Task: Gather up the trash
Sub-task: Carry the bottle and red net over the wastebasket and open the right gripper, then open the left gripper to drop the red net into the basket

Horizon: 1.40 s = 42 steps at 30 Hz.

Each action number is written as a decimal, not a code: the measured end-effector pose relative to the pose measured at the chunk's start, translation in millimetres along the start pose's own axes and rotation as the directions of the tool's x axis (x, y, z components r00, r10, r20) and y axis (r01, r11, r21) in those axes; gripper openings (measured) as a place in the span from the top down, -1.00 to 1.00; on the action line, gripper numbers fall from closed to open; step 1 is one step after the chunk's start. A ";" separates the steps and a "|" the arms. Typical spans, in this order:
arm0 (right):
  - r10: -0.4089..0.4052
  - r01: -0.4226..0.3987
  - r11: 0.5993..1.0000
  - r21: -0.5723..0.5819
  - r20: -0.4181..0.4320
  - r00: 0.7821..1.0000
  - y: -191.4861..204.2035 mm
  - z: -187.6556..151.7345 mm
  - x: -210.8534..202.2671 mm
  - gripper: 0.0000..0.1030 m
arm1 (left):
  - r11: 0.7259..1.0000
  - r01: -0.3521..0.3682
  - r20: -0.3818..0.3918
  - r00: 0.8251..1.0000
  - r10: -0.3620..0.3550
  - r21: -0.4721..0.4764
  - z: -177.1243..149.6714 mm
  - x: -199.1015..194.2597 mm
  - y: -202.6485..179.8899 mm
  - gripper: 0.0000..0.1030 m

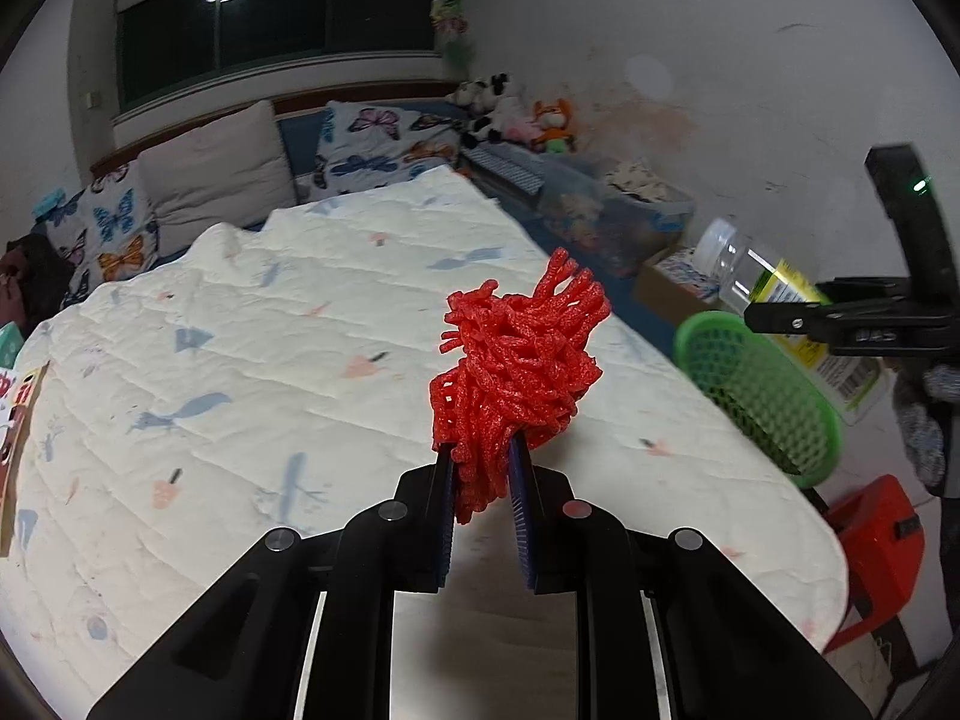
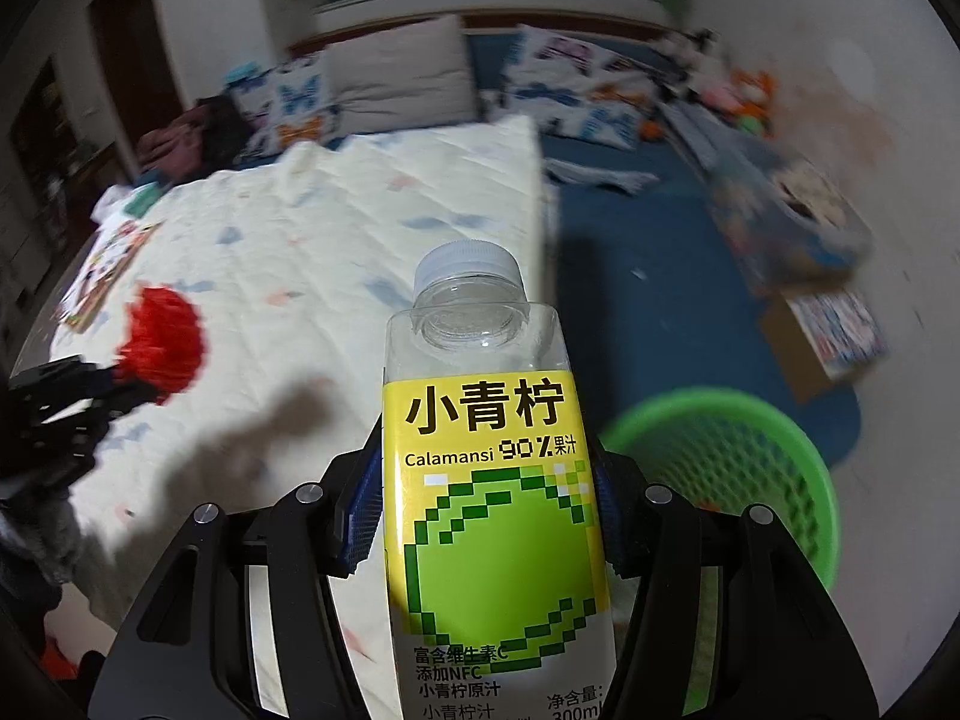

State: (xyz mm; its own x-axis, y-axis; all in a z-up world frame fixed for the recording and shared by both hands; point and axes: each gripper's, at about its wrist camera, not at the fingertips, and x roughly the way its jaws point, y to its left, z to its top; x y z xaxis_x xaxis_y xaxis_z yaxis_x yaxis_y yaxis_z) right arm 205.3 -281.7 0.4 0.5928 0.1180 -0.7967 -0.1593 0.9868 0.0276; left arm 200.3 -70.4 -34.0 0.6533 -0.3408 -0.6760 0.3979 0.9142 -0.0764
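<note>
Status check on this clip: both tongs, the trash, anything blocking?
Left tongs shut on crumpled red foam netting. Right tongs shut on empty clear plastic juice bottle. Green plastic mesh basket open beside bed, path unobstructed.

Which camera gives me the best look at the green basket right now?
The right wrist view: the green basket shows its open top and mesh wall, though blurred. The left wrist view shows it at the frame's edge, partly hidden behind the right gripper holding the bottle.

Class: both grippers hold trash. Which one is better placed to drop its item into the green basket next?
Right, probably. The right gripper holds the bottle close beside the green basket; the left gripper holds the red netting over the bed.
</note>
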 end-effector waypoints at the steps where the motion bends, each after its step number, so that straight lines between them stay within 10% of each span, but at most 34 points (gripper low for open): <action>1: -0.019 0.019 1.000 0.014 -0.004 1.000 -9.1 -5.4 -0.2 -0.12 | 1.000 0.005 0.001 1.000 -0.005 0.004 -0.1 -0.5 -4.9 0.68; 24: -0.116 0.143 0.961 0.237 -0.122 0.986 -131.1 -69.0 76.5 -0.17 | 0.989 0.108 -0.037 0.994 -0.104 0.105 29.7 34.4 -109.2 0.68; 42: -0.144 0.145 0.950 0.277 -0.023 0.989 -137.9 -100.3 -14.4 -0.36 | 0.958 0.219 -0.120 0.973 -0.199 0.187 37.5 76.5 -183.6 0.68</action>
State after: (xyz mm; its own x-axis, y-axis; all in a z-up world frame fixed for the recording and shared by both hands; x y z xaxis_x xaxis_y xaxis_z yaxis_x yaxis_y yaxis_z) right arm 139.6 -430.6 -52.5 0.5909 -0.0284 -0.8062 0.1531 0.9852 0.0775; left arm 201.4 -272.6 -44.2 0.4792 -0.4874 -0.7299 0.6444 0.7600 -0.0844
